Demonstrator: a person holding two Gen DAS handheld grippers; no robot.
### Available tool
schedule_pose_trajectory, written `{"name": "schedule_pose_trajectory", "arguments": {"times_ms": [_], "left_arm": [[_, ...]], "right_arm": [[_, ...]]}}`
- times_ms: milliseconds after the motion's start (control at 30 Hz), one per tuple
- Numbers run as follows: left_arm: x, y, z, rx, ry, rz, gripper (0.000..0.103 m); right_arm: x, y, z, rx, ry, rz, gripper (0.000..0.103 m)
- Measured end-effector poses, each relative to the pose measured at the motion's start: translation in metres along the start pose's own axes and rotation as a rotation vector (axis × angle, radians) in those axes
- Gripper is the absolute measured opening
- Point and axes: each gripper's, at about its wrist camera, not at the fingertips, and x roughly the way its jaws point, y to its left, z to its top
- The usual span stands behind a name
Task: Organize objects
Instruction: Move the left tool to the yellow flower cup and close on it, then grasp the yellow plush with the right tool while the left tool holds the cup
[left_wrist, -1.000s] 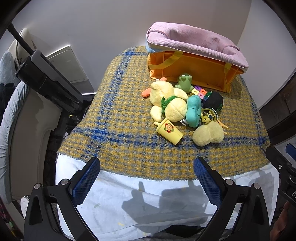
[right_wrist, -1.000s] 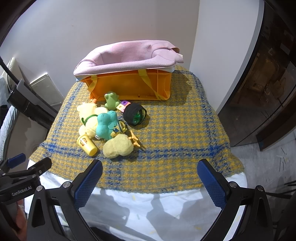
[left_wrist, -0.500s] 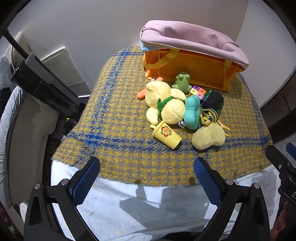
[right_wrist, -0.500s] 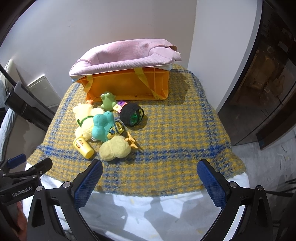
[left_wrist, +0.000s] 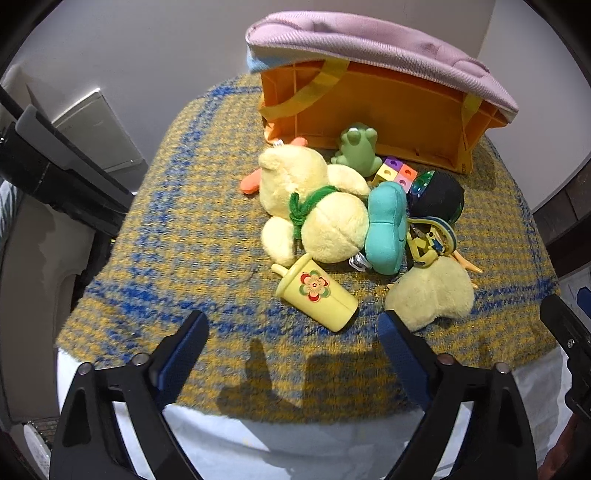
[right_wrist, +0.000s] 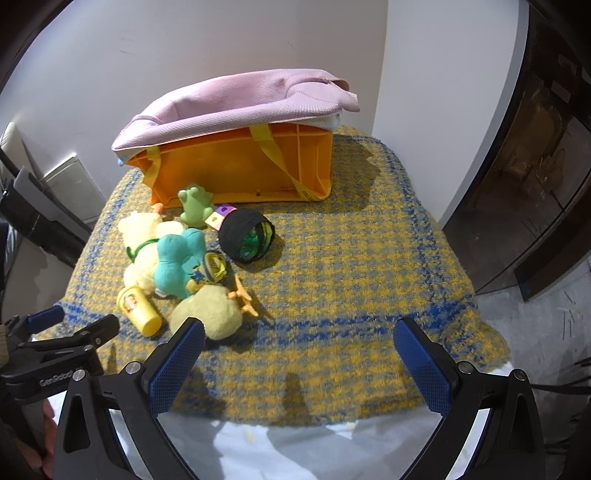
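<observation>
The left claw (left_wrist: 291, 341) is closing with nothing between its fingers; the right claw (right_wrist: 295, 341) stands apart, empty. The cup (left_wrist: 317, 293) lies on its side at the pile's near edge, well short of the bin (left_wrist: 369, 110). Its long axis slants, lid toward the plush (left_wrist: 321, 218). Best pinch across its middle, clear of the plush.

Plain white wall (right_wrist: 221, 44) fills upper frame; dark glass-fronted cabinet (right_wrist: 535, 166) at right edge; grey speckled floor (right_wrist: 546, 317) lower right.

white wall (right_wrist: 184, 55) | dark glass cabinet (right_wrist: 535, 166) | grey floor (right_wrist: 546, 314) | white wall panel (left_wrist: 99, 129)
</observation>
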Motion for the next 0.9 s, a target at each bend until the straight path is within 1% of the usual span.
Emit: {"name": "schedule_pose_trajectory", "arguments": {"times_ms": [100, 167, 367, 400, 433, 467, 667, 800, 900], "left_arm": [[0.019, -0.003, 0.002, 0.003, 0.017, 0.007, 0.083], [0.028, -0.005, 0.003, 0.001, 0.028, 0.007, 0.083], [0.046, -0.011, 0.007, 0.006, 0.045, -0.005, 0.075], [0.048, -0.012, 0.008, 0.007, 0.048, -0.009, 0.071], [0.051, -0.014, 0.009, 0.012, 0.051, -0.007, 0.069], [0.054, -0.016, 0.009, 0.016, 0.056, -0.006, 0.065], [0.059, -0.02, 0.011, 0.023, 0.046, -0.01, 0.064], [0.056, -0.015, 0.01, 0.014, 0.039, -0.024, 0.064], [0.049, -0.01, 0.007, 0.009, 0.027, -0.02, 0.064]], "right_arm": [[0.011, -0.003, -0.002, 0.009, 0.011, -0.003, 0.102], [0.017, -0.005, -0.003, 0.011, 0.022, -0.004, 0.102], [0.027, -0.008, -0.006, 0.021, 0.041, 0.002, 0.102], [0.028, -0.009, -0.006, 0.021, 0.043, 0.003, 0.102], [0.028, -0.008, -0.006, 0.093, 0.042, -0.051, 0.102], [0.028, -0.008, -0.006, 0.092, 0.042, -0.052, 0.102], [0.031, -0.009, -0.008, 0.092, 0.051, -0.06, 0.102], [0.033, -0.009, -0.007, 0.093, 0.058, -0.058, 0.102], [0.032, -0.003, -0.007, 0.09, 0.054, -0.061, 0.102]]}}
